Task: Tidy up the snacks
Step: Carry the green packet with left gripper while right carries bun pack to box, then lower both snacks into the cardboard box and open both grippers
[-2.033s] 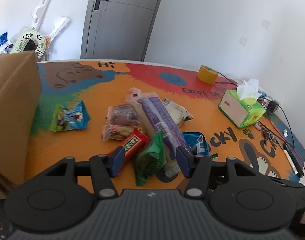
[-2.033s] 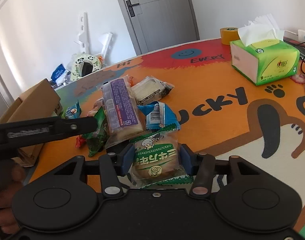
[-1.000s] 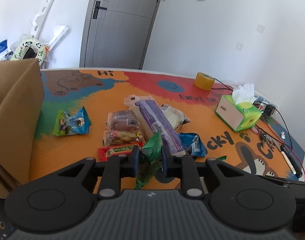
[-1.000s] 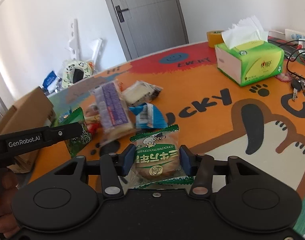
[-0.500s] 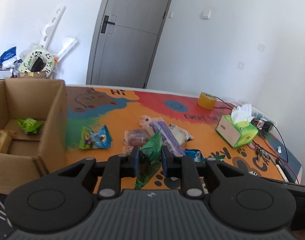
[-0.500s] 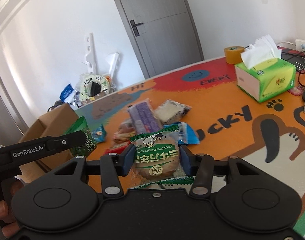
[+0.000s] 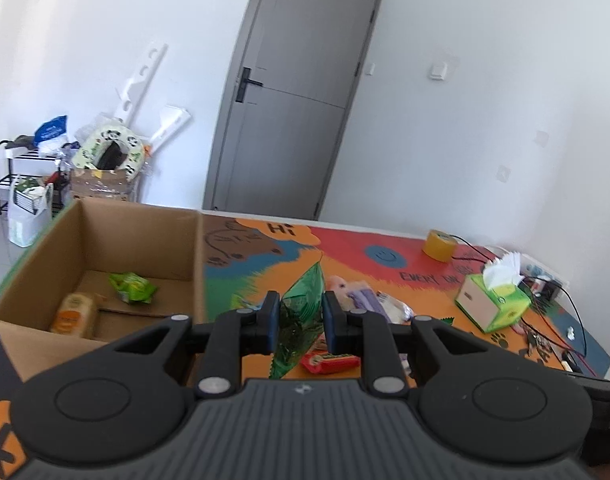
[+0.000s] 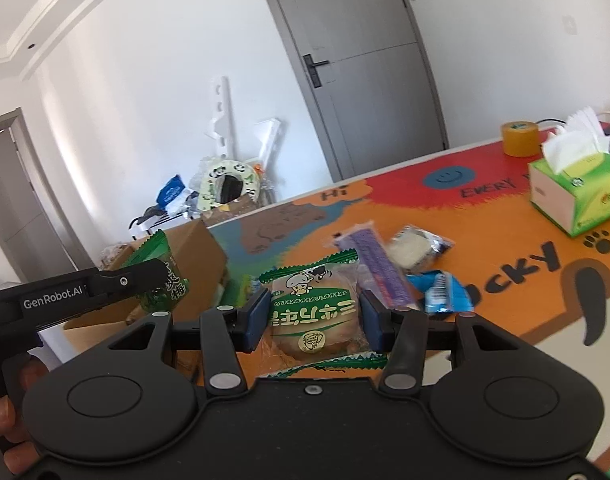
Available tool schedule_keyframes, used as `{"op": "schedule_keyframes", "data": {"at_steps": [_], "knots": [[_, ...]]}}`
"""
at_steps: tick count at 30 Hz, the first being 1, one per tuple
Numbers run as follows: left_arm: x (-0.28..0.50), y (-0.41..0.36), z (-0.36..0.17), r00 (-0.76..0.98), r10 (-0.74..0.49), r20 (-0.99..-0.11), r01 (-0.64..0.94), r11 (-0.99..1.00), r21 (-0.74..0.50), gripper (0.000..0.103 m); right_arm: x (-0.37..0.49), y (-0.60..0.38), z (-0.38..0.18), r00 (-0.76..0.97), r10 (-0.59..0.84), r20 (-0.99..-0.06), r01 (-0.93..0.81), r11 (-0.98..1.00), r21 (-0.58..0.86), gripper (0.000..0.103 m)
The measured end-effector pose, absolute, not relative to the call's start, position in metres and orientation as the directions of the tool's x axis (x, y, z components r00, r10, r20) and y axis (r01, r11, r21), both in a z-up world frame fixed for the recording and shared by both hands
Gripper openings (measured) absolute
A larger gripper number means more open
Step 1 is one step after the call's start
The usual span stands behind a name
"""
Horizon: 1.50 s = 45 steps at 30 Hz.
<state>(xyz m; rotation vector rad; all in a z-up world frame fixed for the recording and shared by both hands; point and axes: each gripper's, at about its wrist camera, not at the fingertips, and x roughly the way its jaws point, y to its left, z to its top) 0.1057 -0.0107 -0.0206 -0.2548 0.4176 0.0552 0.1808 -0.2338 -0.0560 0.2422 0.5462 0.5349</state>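
My left gripper (image 7: 299, 320) is shut on a dark green snack packet (image 7: 299, 316), held edge-on above the table, just right of an open cardboard box (image 7: 197, 264). Inside the box lie a light green packet (image 7: 132, 286) and an orange-labelled packet (image 7: 71, 314). My right gripper (image 8: 311, 314) is shut on a green-and-white bun packet (image 8: 315, 312), lifted off the table. In the right wrist view the left gripper (image 8: 161, 276) shows at the left with its green packet (image 8: 167, 276) in front of the box (image 8: 201, 248). Loose snacks remain on the table: a purple pack (image 8: 375, 260), a white pastry (image 8: 419, 246), a blue packet (image 8: 443, 286) and a red bar (image 7: 329, 360).
A green tissue box (image 8: 577, 196) and a roll of yellow tape (image 8: 519, 138) stand at the far right of the colourful table (image 8: 525, 260). Cables and keys (image 7: 541, 340) lie by the right edge. A person's hand (image 8: 5, 432) holds the left gripper's handle. Clutter stands beside the grey door (image 7: 293, 104).
Both grippers have risen with their packets and swung left toward the cardboard box, whose inside has come into the left wrist view. The grips are unchanged.
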Motion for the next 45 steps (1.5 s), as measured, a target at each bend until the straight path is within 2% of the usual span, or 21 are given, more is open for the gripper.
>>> {"op": "schedule_keyframes", "data": {"at_steps": [23, 40, 45], "knots": [[0.105, 0.062, -0.021, 0.913, 0.099, -0.396, -0.216, 0.941, -0.262, 0.021, 0.188, -0.159, -0.041, 0.673, 0.615, -0.412, -0.515, 0.789, 0.337, 0.049], [0.12, 0.112, -0.027, 0.887, 0.147, -0.438, -0.295, 0.91, -0.291, 0.021, 0.204, -0.095, -0.025, 0.62, 0.671, -0.406, -0.586, 0.741, 0.328, 0.049], [0.117, 0.115, -0.028, 0.862, 0.182, -0.473, -0.334, 0.905, -0.262, 0.025, 0.204, -0.076, -0.023, 0.605, 0.684, -0.409, -0.603, 0.728, 0.327, 0.049]]}}
